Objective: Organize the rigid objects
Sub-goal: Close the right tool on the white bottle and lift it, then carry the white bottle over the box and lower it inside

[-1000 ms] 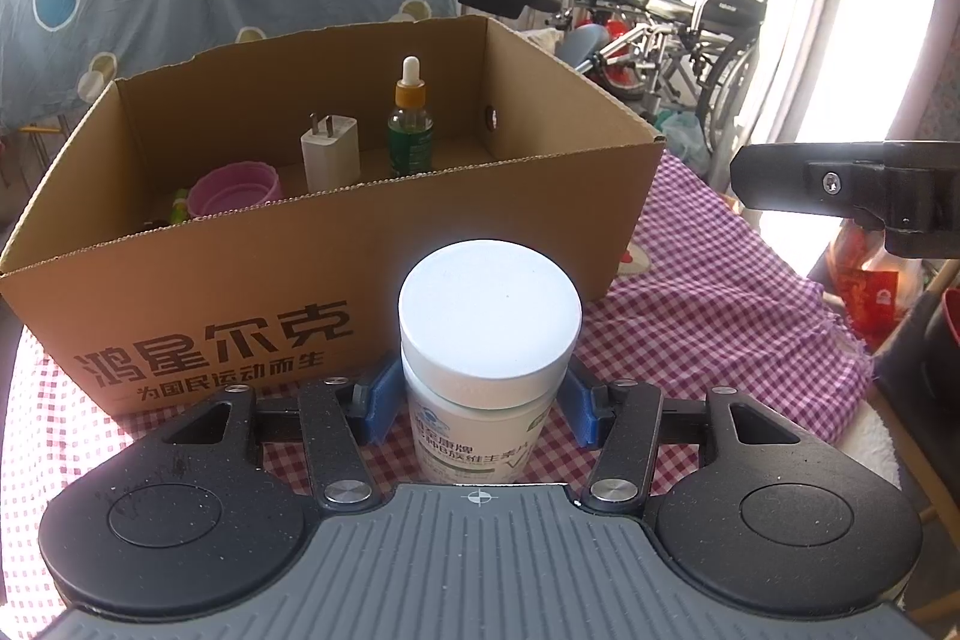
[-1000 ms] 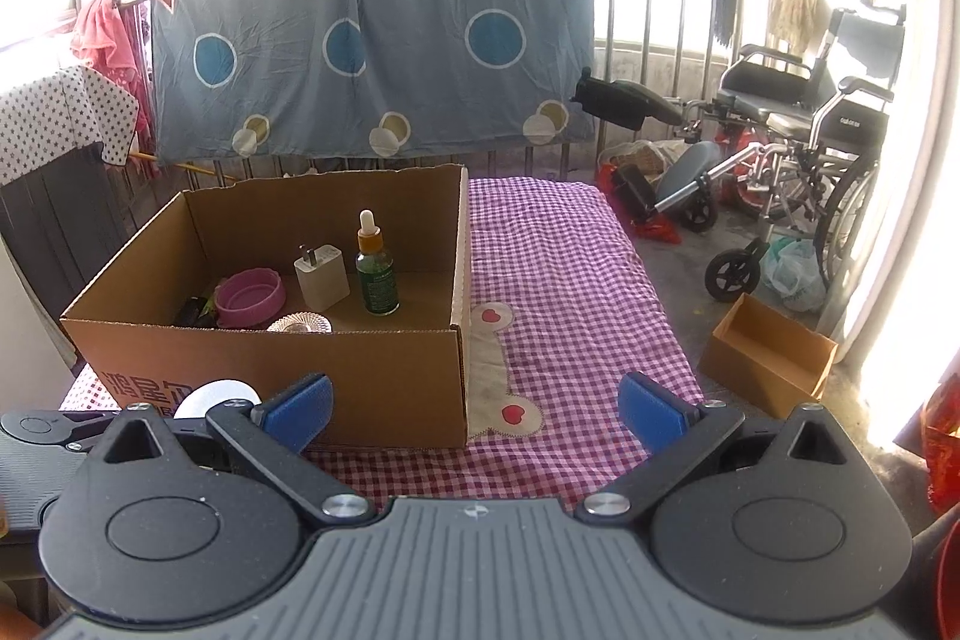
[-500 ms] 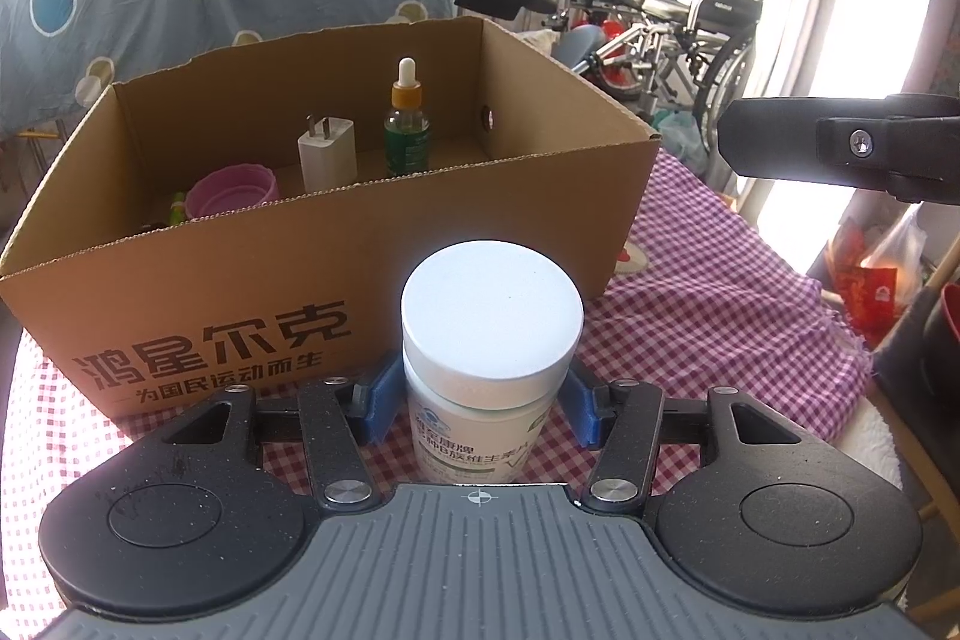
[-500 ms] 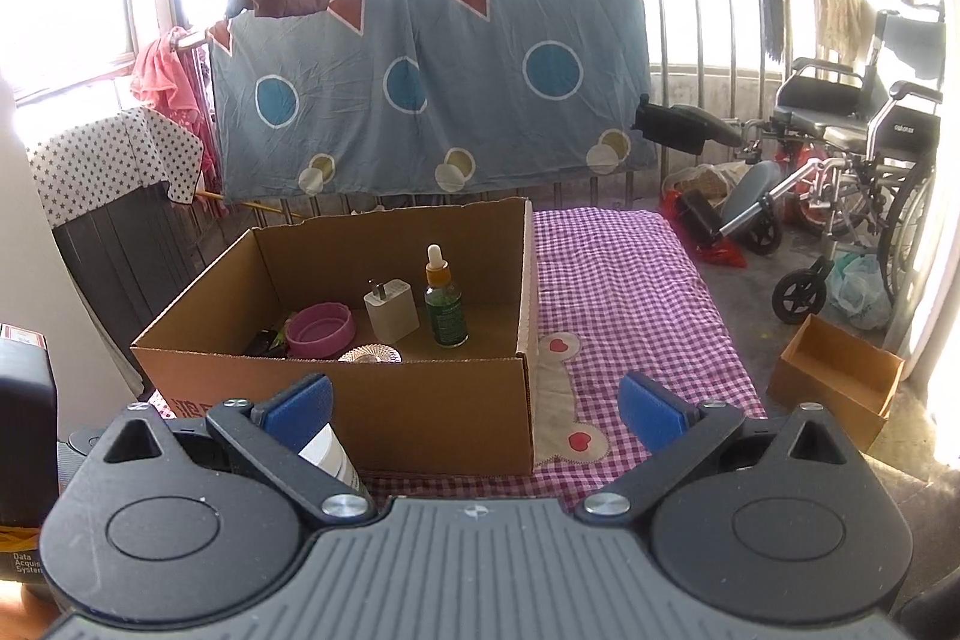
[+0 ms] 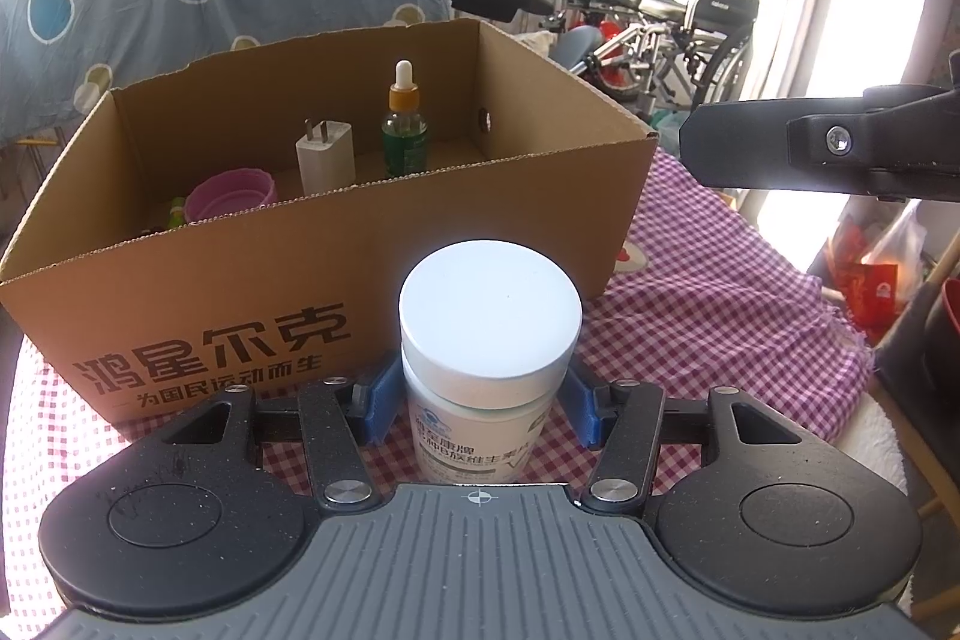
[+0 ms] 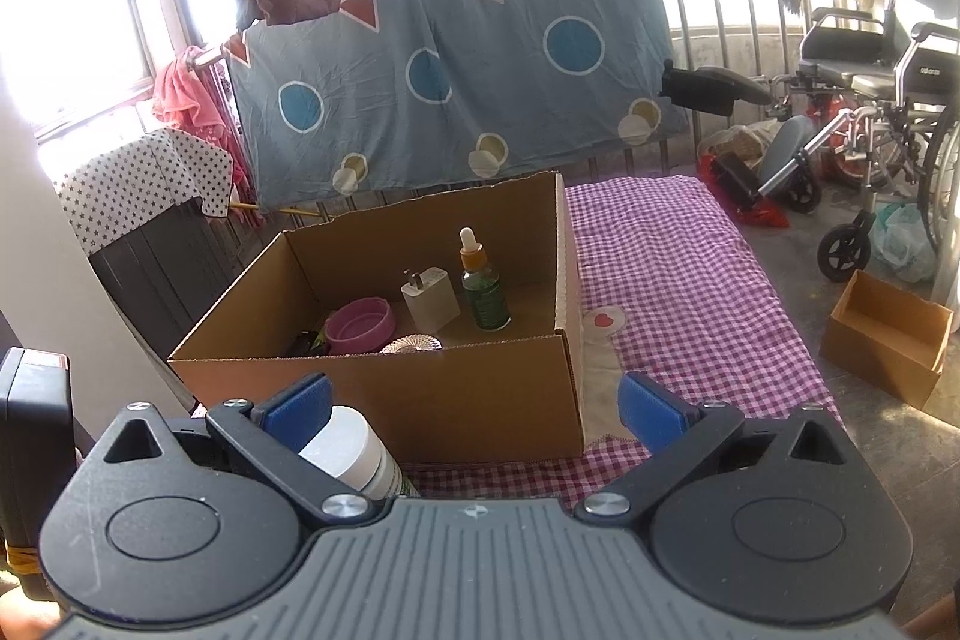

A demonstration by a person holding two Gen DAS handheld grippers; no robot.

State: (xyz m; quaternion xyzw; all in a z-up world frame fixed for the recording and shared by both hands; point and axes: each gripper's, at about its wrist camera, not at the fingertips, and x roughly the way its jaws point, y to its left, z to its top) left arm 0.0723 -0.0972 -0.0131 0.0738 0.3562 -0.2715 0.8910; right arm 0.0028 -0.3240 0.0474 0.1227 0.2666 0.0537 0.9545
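Jar [image 5: 489, 340], white w/ white lid, sits upright between the blue pads of the left gripper [image 5: 480, 403]; pads press its sides, so it's gripped. Straight ahead of that gripper: cardboard box [image 5: 372, 274] on a checked cloth [image 5: 720, 304]. Inside the box, toward the back: dropper bottle [image 5: 405, 130], charger plug [image 5: 326, 154], pink bowl [image 5: 231, 196] to the left. Right gripper [image 6: 474, 409] has jaws spread wide, nothing between them; the jar shows just behind its left pad.

Both wrist views face the cardboard box [image 5: 336, 244] [image 6: 480, 400], the left nearer, the right higher.
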